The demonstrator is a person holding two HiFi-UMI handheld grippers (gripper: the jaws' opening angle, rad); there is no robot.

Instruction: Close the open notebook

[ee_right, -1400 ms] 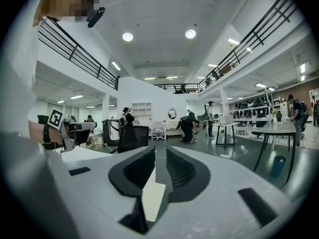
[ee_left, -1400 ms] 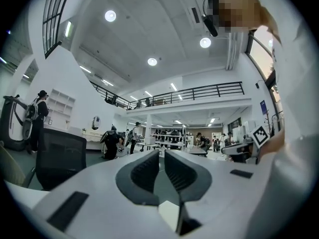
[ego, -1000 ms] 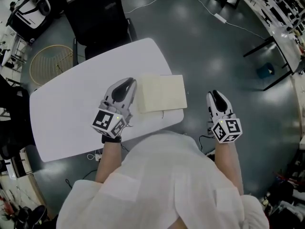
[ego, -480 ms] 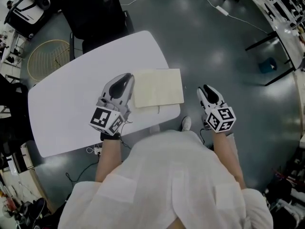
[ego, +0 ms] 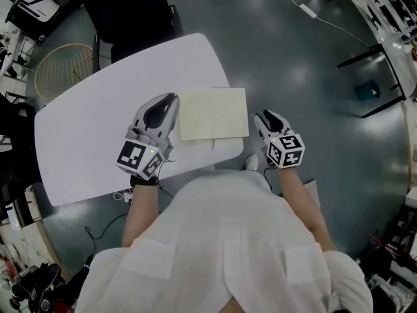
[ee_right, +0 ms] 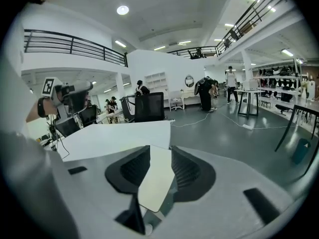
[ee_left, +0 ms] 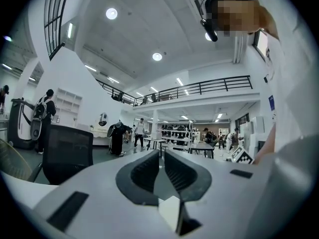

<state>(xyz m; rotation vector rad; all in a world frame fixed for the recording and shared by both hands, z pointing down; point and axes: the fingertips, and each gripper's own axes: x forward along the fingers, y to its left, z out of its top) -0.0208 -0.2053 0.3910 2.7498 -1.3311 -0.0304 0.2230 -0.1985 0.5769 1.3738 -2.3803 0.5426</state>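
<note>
The cream notebook (ego: pixel 212 113) lies flat on the white table (ego: pixel 91 135) near its right end and shows as one plain rectangle with a thin ribbon at its near edge. My left gripper (ego: pixel 171 100) rests on the table just left of the notebook, its jaws together with only a slit between them (ee_left: pixel 161 153). My right gripper (ego: pixel 260 117) hangs off the table's right edge, beside the notebook's right side. Its jaws (ee_right: pixel 159 151) are opening; the table top shows through the gap and nothing is gripped.
A black office chair (ego: pixel 130 12) stands behind the table and a round wicker basket (ego: pixel 62 70) sits on the floor at the left. Cables run across the grey floor. Desk legs and a blue bin (ego: pixel 366 90) stand far right.
My right gripper has sunk and drifted left toward the table's right edge, ending close beside the notebook. The left gripper and the notebook have stayed put.
</note>
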